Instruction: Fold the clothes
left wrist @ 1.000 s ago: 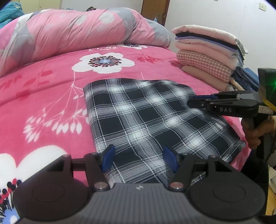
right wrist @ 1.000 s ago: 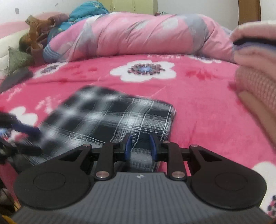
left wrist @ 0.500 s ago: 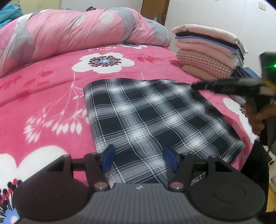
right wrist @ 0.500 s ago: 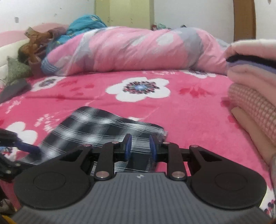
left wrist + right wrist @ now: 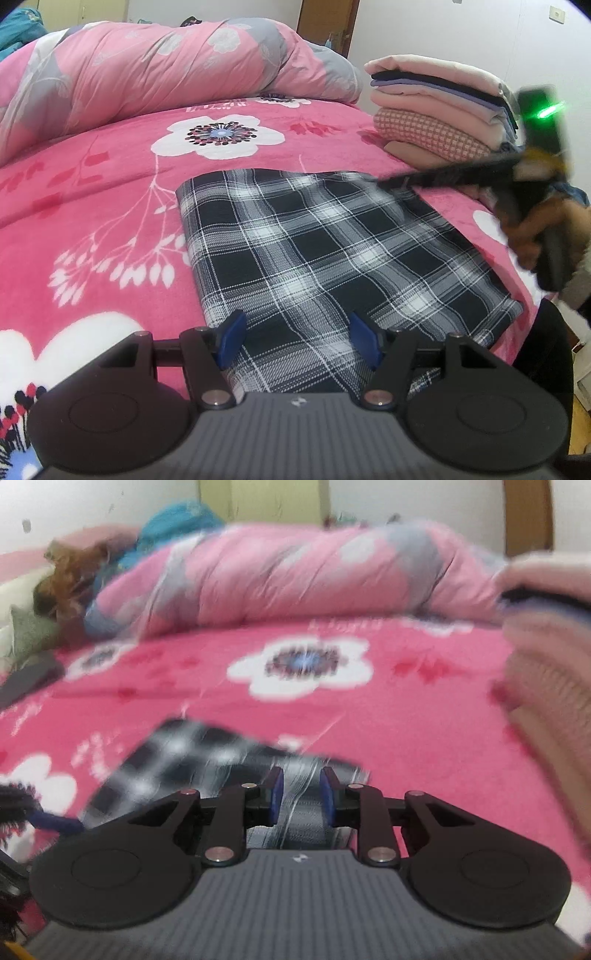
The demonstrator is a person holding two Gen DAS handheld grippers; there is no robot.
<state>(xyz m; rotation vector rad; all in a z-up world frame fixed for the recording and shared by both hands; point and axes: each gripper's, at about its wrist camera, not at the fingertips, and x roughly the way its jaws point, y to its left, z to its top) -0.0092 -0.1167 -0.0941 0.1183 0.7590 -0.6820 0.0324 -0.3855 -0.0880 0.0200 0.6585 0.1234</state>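
A black-and-white plaid garment point(image 5: 332, 251) lies folded flat in a rectangle on the pink floral blanket point(image 5: 92, 206). My left gripper point(image 5: 297, 325) is open and hovers over the garment's near edge with nothing between its blue pads. My right gripper point(image 5: 380, 181), held by a hand point(image 5: 532, 229), is blurred and reaches in from the right, its tips at the garment's far right corner. In the right wrist view the right gripper point(image 5: 301, 786) shows a narrow gap between its pads, the plaid garment point(image 5: 192, 753) lying just beyond them; the pads press on nothing.
A stack of several folded clothes point(image 5: 436, 110) stands at the bed's right side, also close on the right point(image 5: 546, 657). A rolled pink quilt point(image 5: 166, 66) runs along the back. The bed's edge drops off at the right, next to the person.
The right gripper has swung from beside the garment's right edge up and away to its far right corner. The left gripper and the garment have stayed put.
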